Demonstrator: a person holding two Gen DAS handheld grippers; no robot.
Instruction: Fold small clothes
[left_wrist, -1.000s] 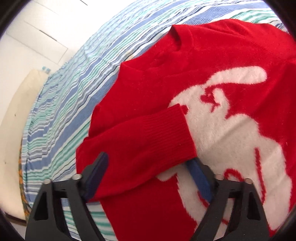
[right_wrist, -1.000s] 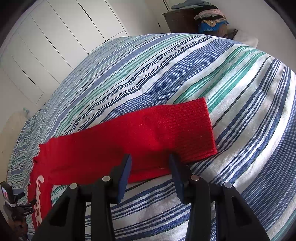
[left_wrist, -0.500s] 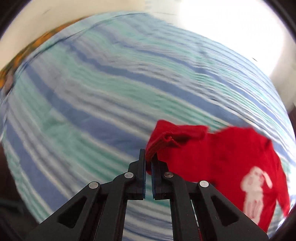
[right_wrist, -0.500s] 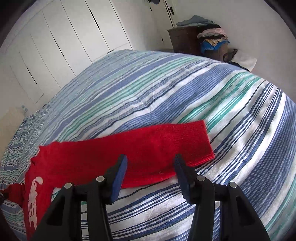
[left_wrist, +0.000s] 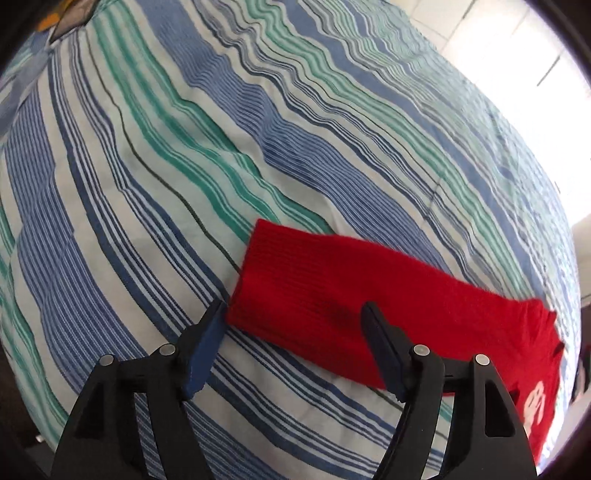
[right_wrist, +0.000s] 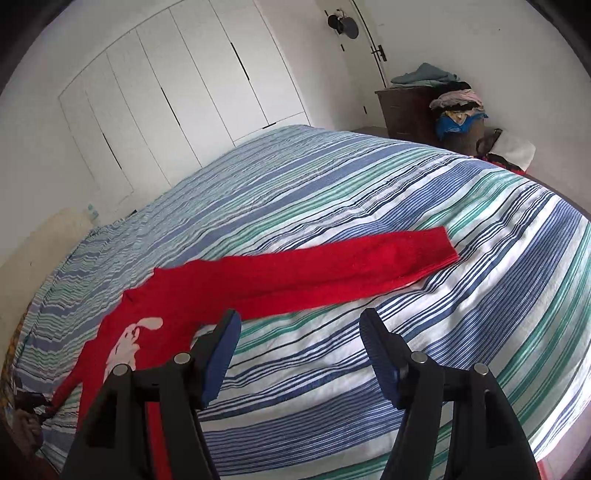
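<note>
A small red sweater (right_wrist: 147, 314) with a white rabbit figure lies flat on the striped bedspread (right_wrist: 369, 177). In the right wrist view its sleeve (right_wrist: 351, 266) stretches out to the right, cuff at the far end. My right gripper (right_wrist: 299, 321) is open and empty, above the bedspread just in front of that sleeve. In the left wrist view the other sleeve (left_wrist: 332, 288) lies spread flat, its ribbed cuff toward the left. My left gripper (left_wrist: 293, 314) is open, its fingers either side of the cuff end, holding nothing.
White wardrobe doors (right_wrist: 184, 92) line the far wall. A dark dresser (right_wrist: 410, 110) with piled clothes (right_wrist: 458, 107) stands at the back right beyond the bed. A cream pillow or headboard (right_wrist: 44, 236) sits at the left edge.
My left gripper, shut on the sleeve cuff half a second ago, has opened and the sleeve now lies flat. My right gripper has drawn back and up from its sleeve, still open.
</note>
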